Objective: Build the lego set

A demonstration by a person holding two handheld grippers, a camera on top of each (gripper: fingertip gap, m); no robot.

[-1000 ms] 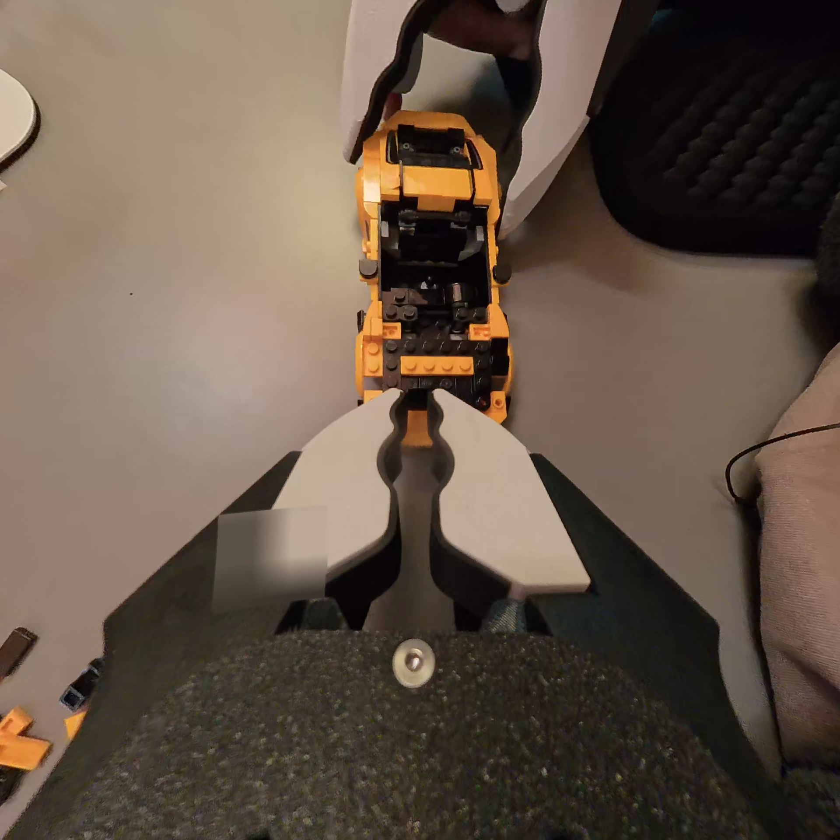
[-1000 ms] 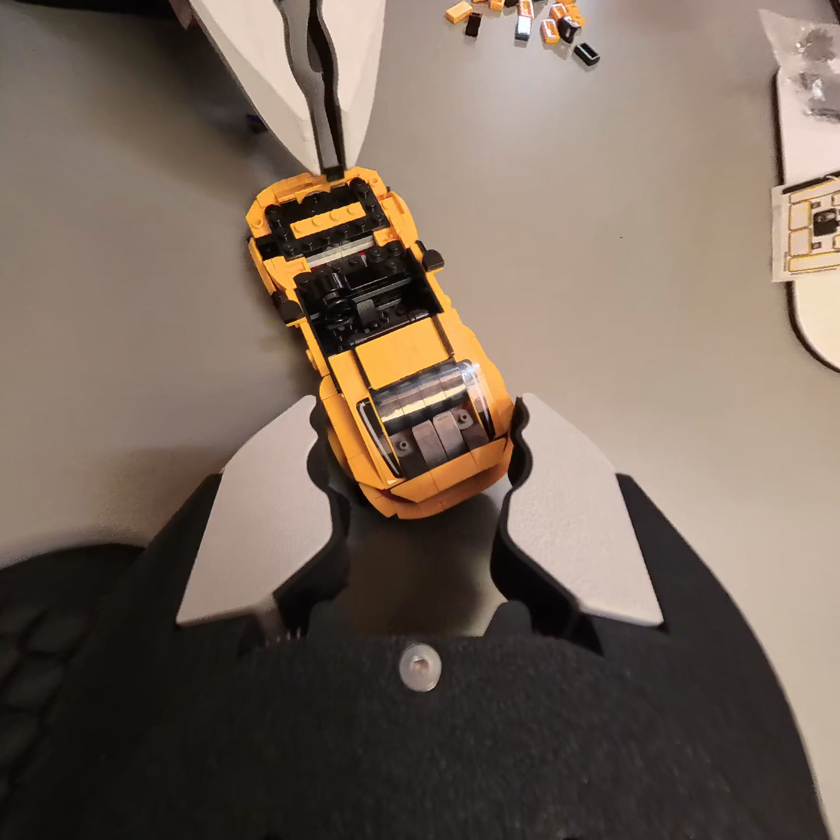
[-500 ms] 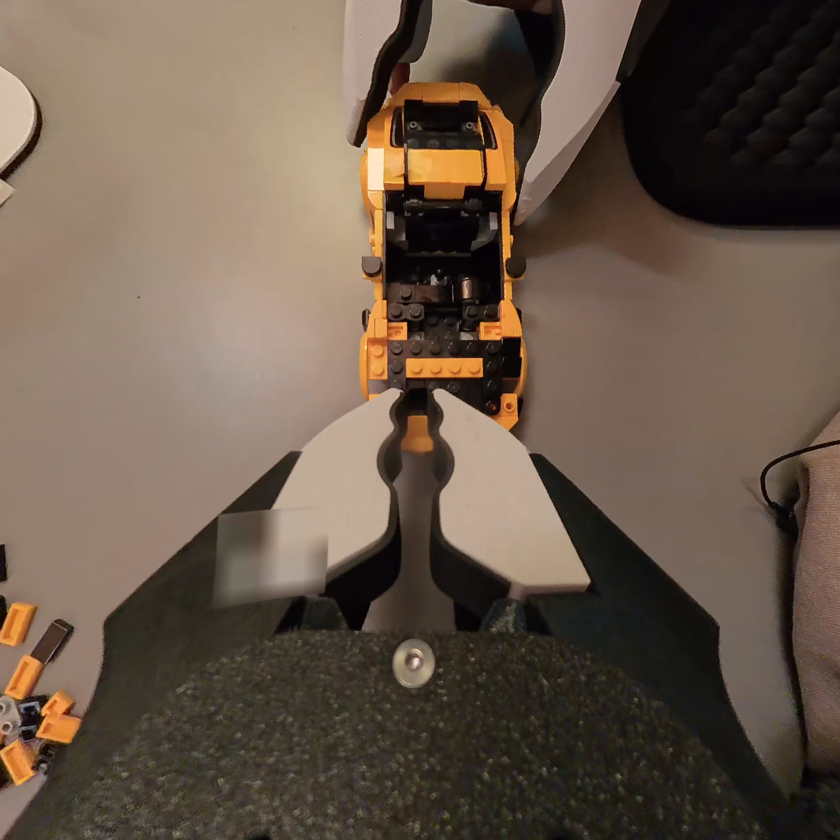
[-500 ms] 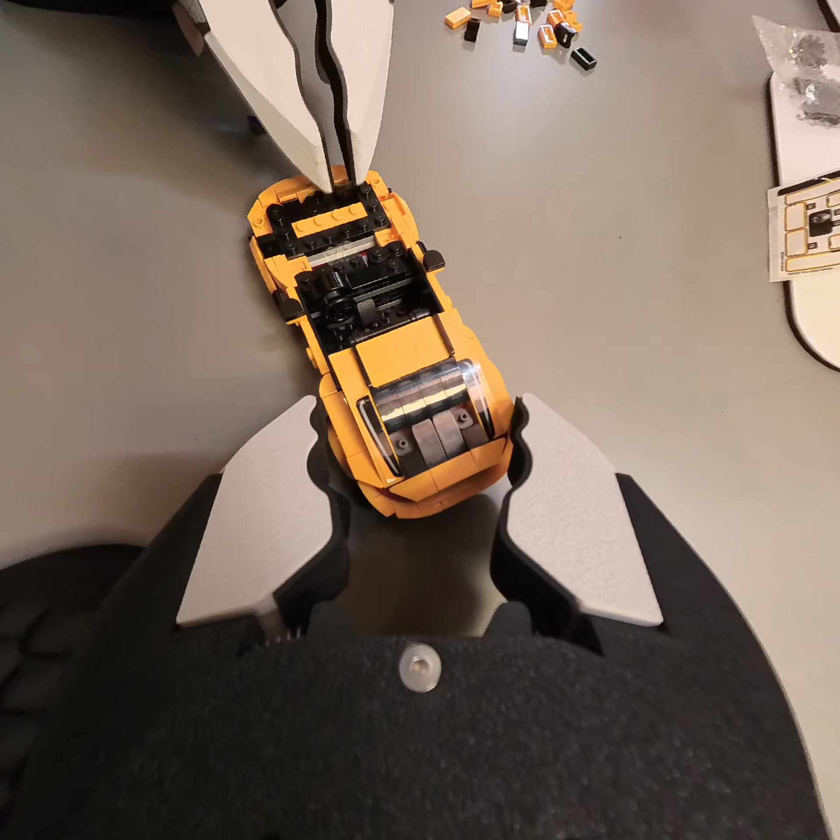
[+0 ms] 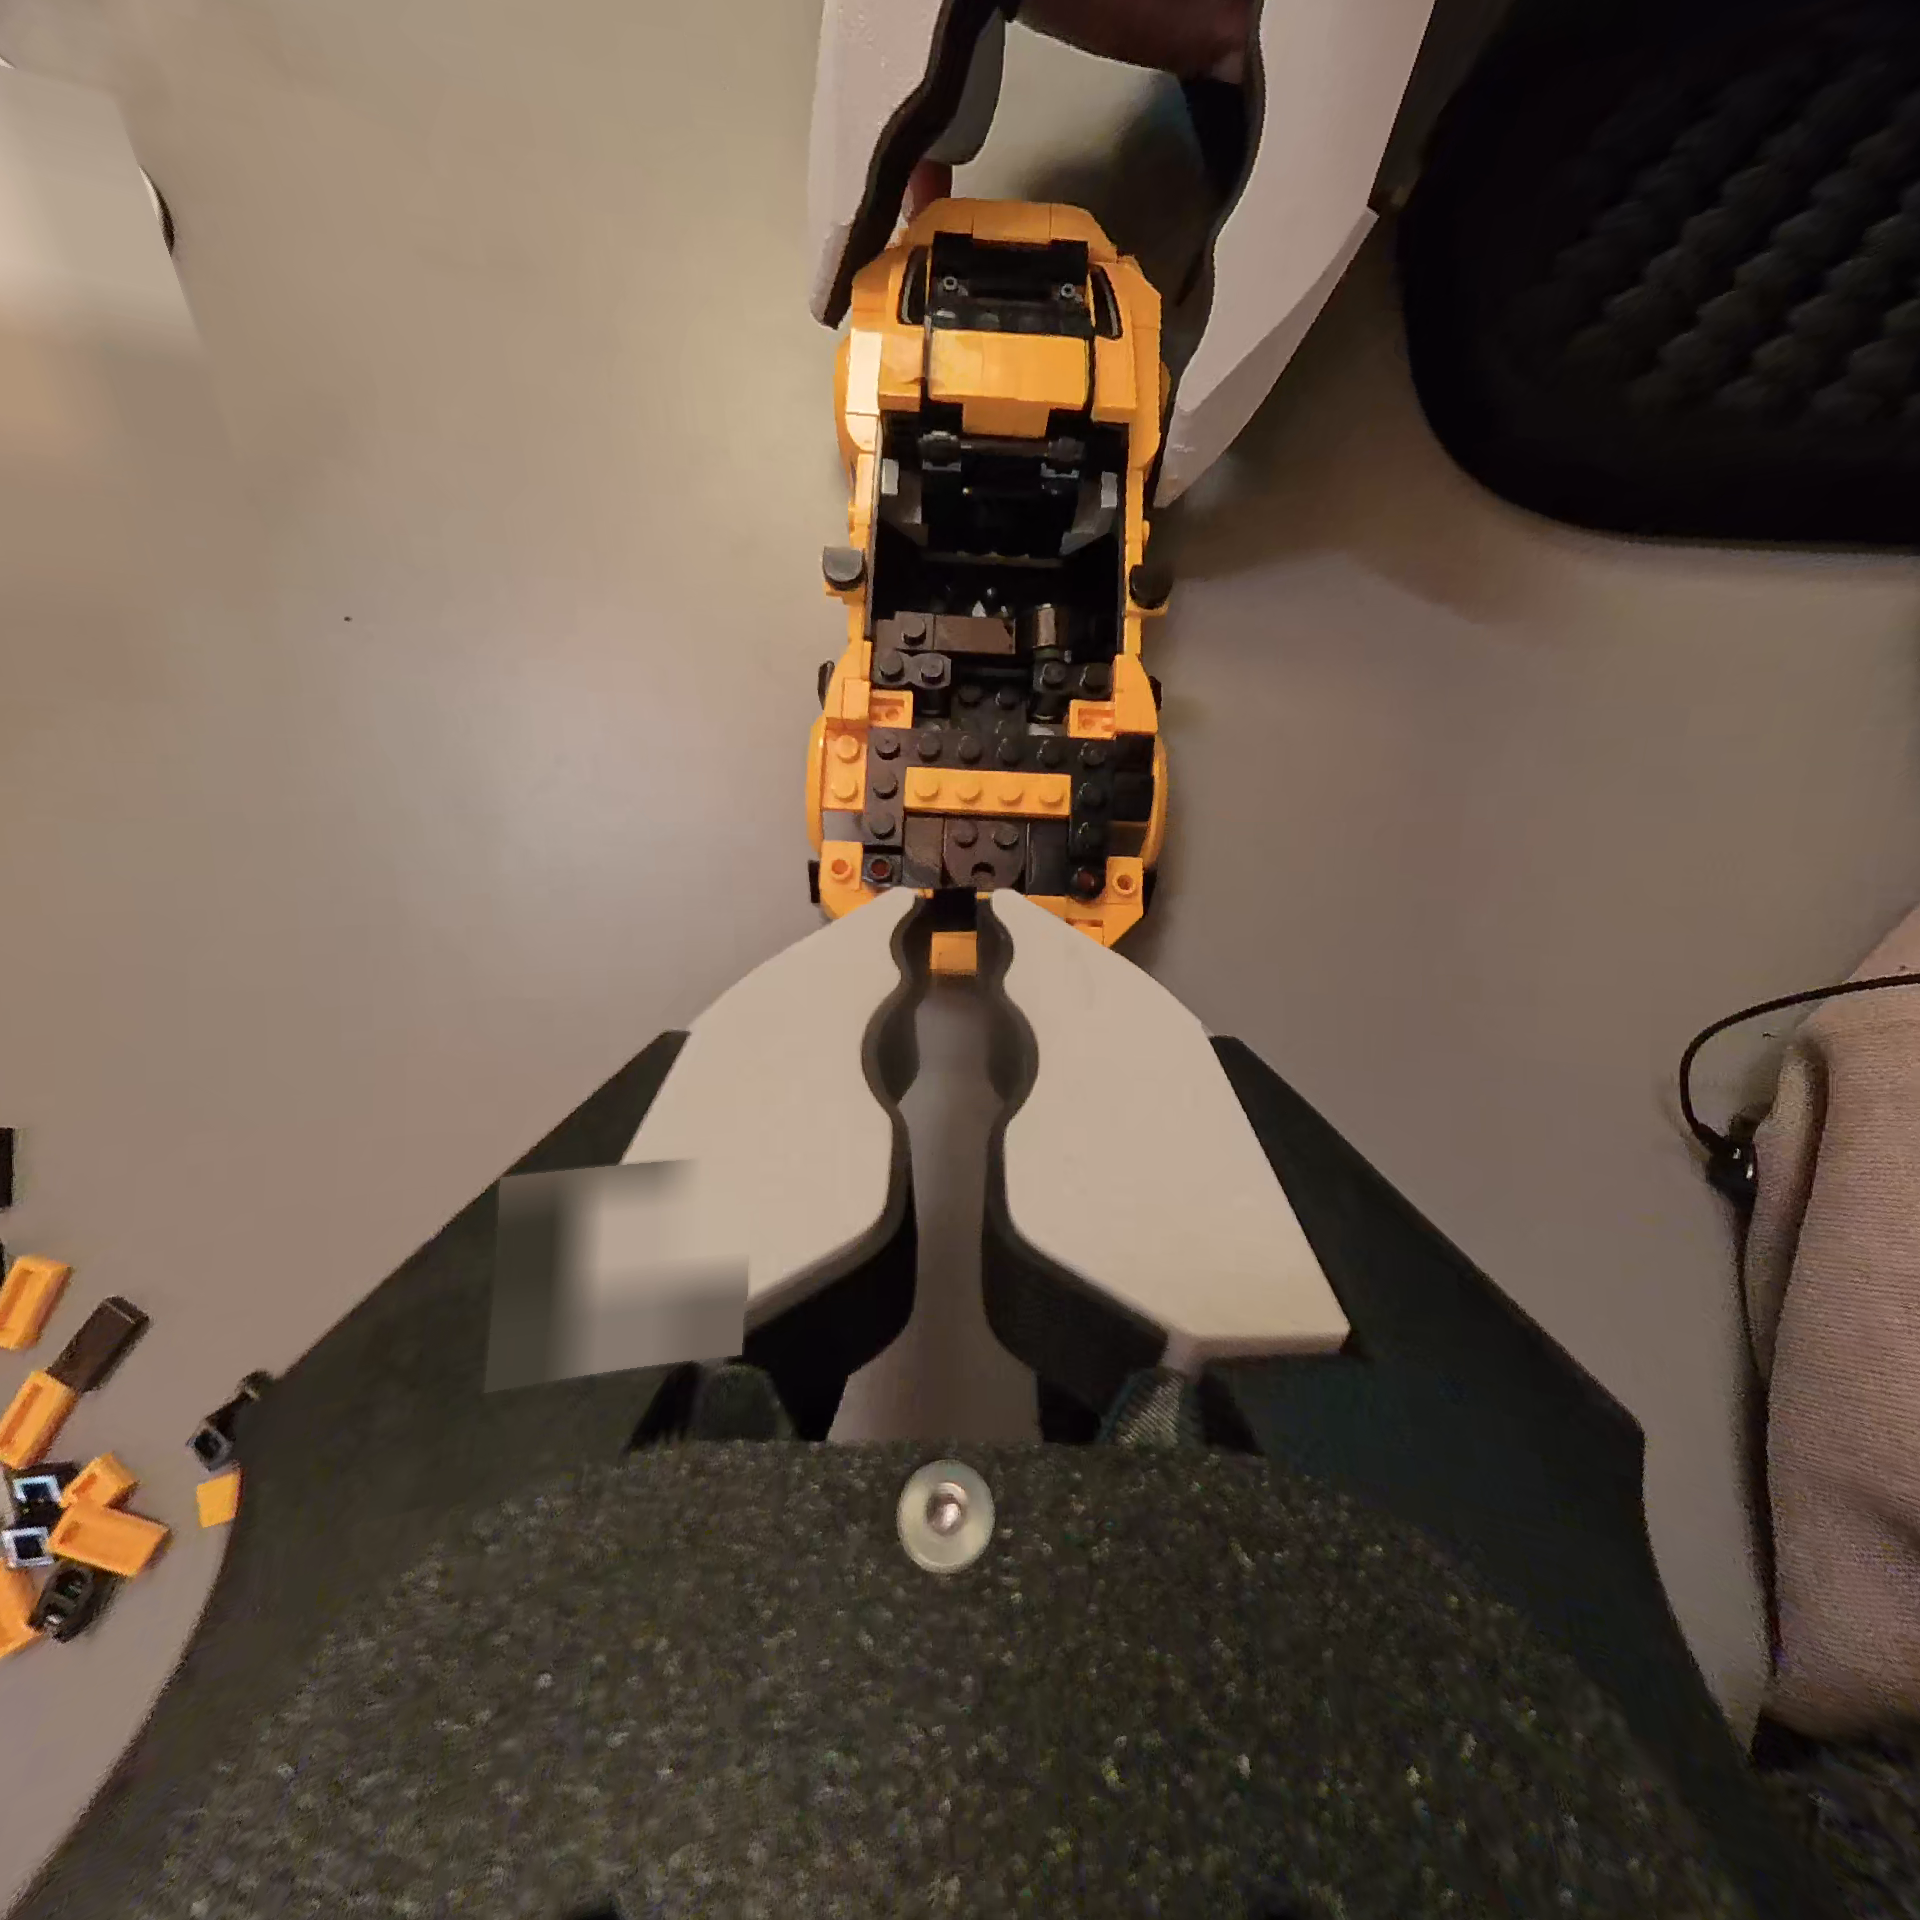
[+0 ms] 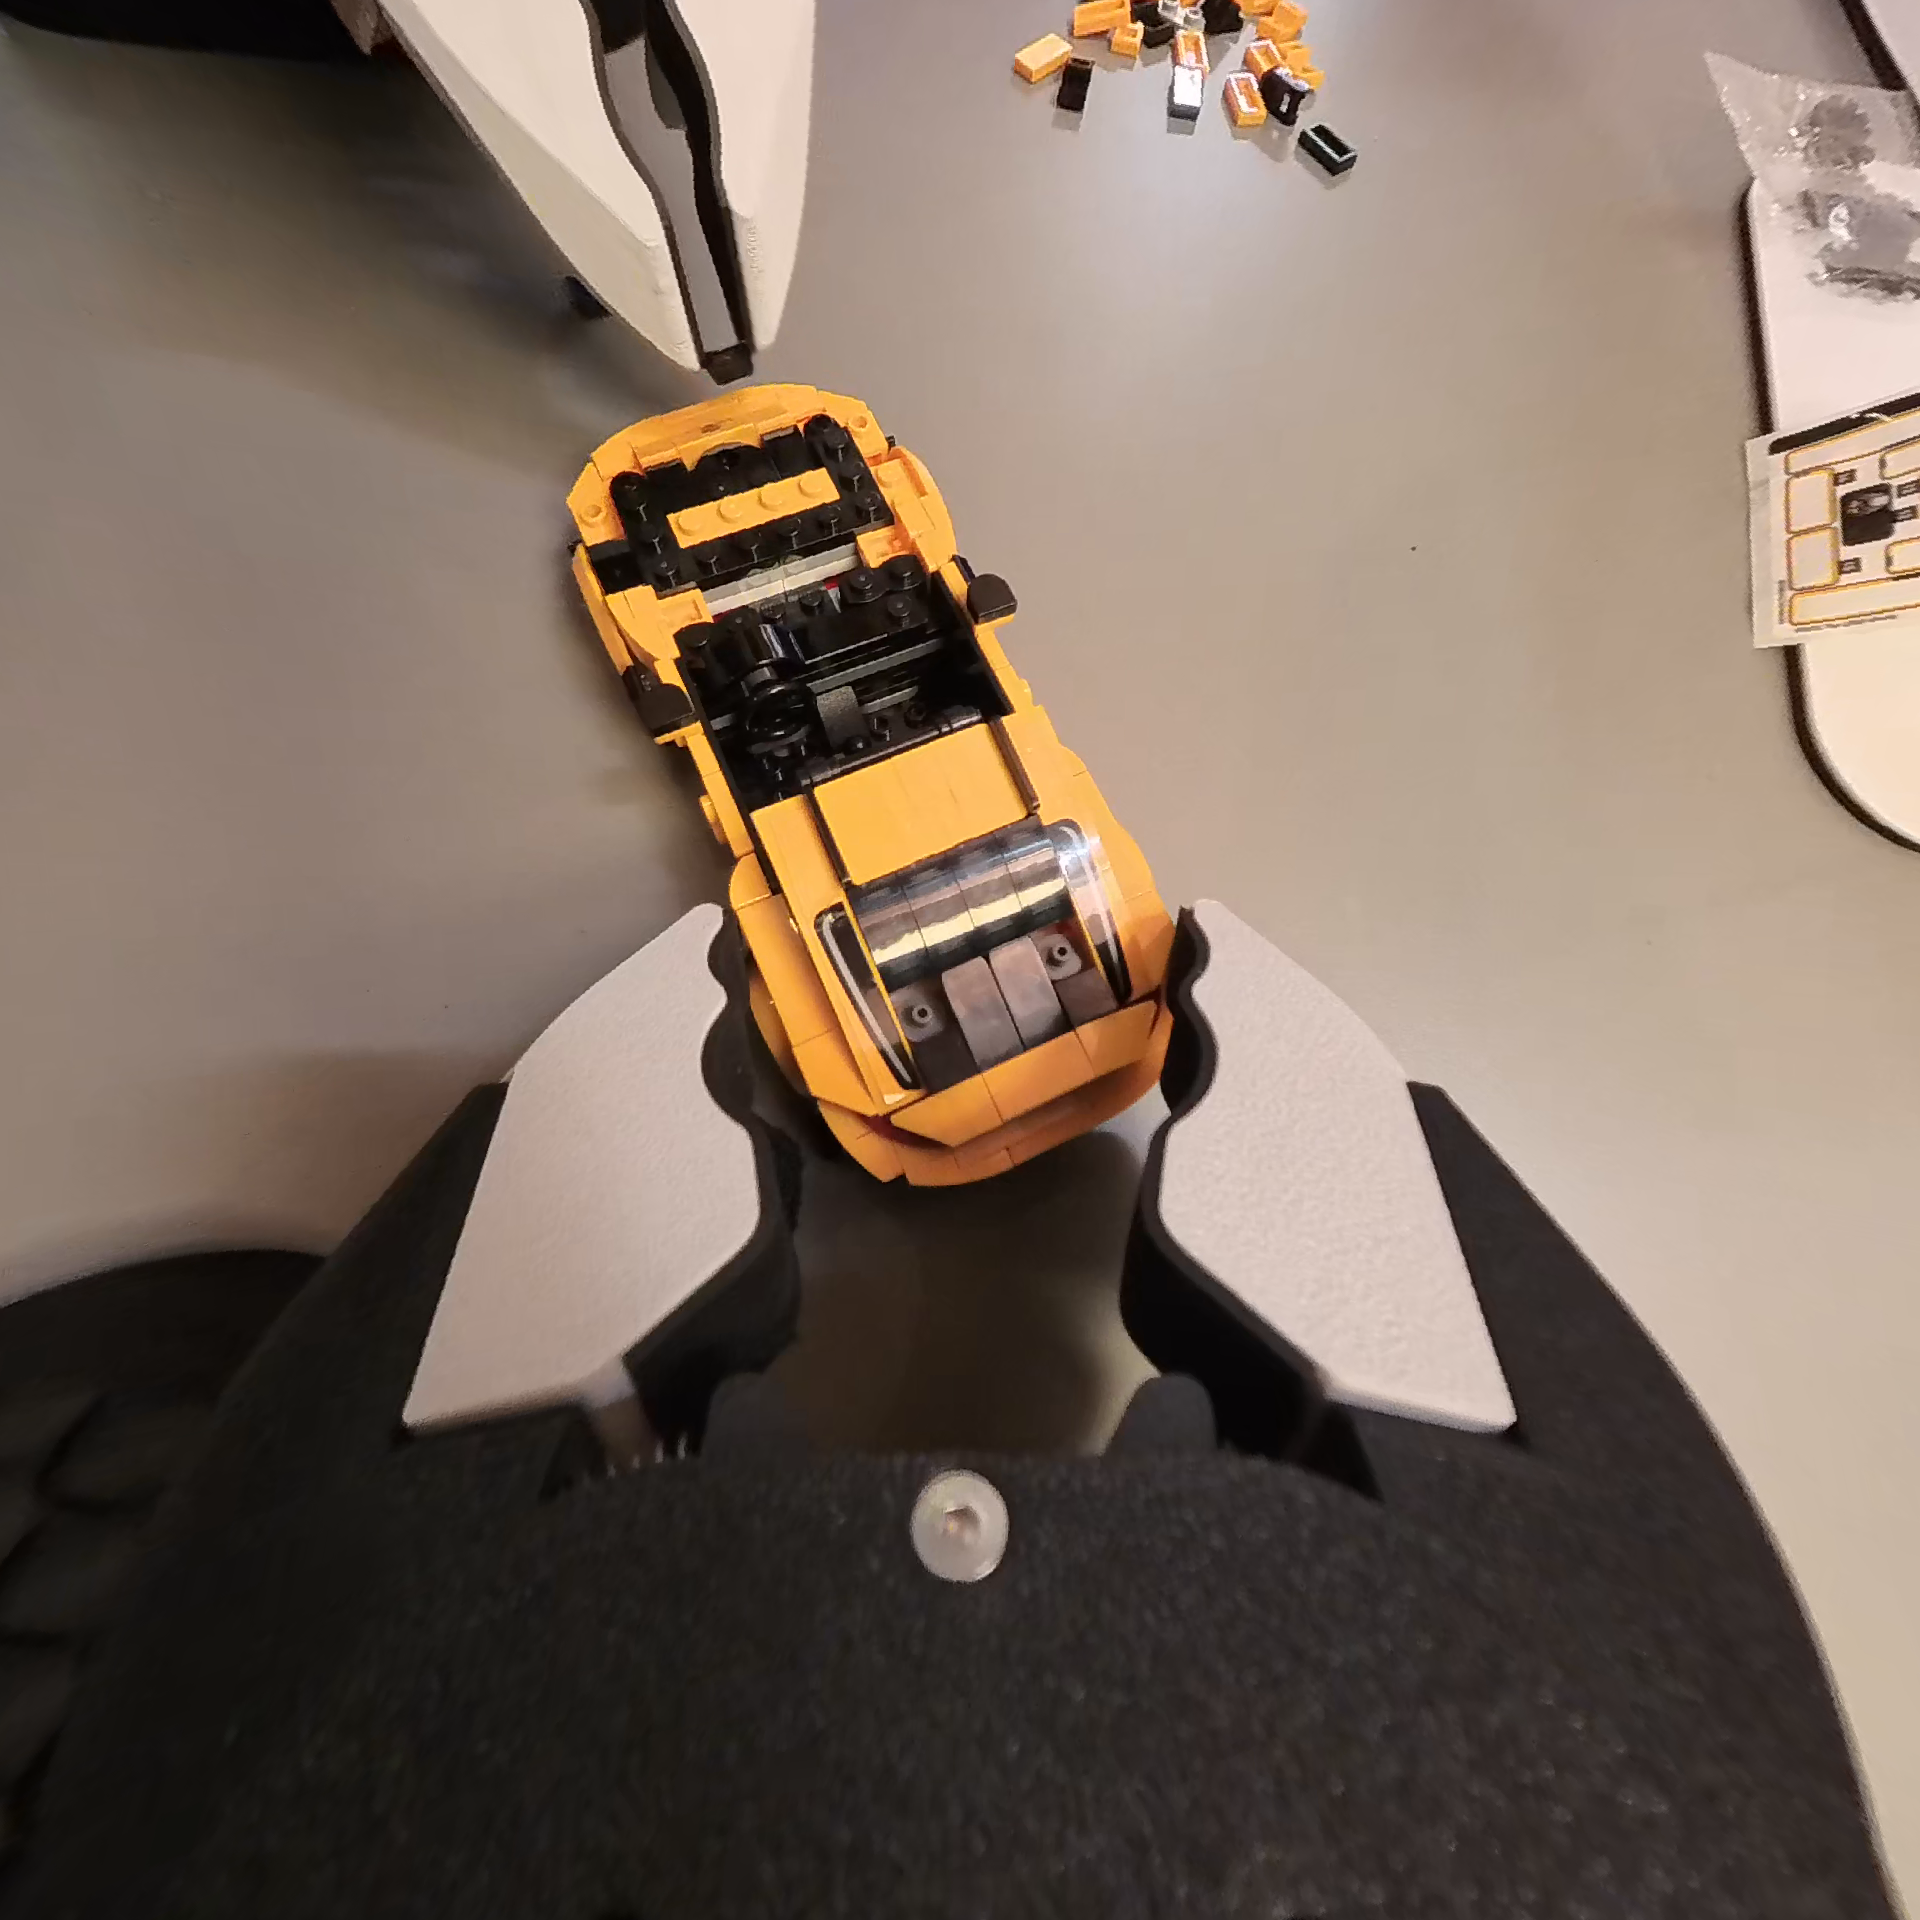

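An orange and black lego car (image 5: 987, 582) lies on the grey table, also in the right wrist view (image 6: 831, 748). My right gripper (image 6: 951, 977) is shut on the car's end with the clear window, one finger on each side; it shows at the top of the left wrist view (image 5: 1029, 343). My left gripper (image 5: 951, 909) is closed to a narrow gap just over the car's open studded end. A small dark piece (image 6: 727, 364) shows at its tips in the right wrist view, a little off the car's nose.
Loose orange and black bricks (image 6: 1195, 73) lie in a pile, also at the lower left of the left wrist view (image 5: 62, 1507). A white tray (image 6: 1860, 727) holds a parts bag and a sticker sheet (image 6: 1839, 530). A black mat (image 5: 1683, 260), beige cloth (image 5: 1849, 1351) and a cable (image 5: 1714, 1091) lie nearby. The grippers' ends are close to 12 cm from one another.
The left gripper's tips were on the car's studded end and now stand just off it. The car has shifted over the table with the right gripper; the brick pile shows more.
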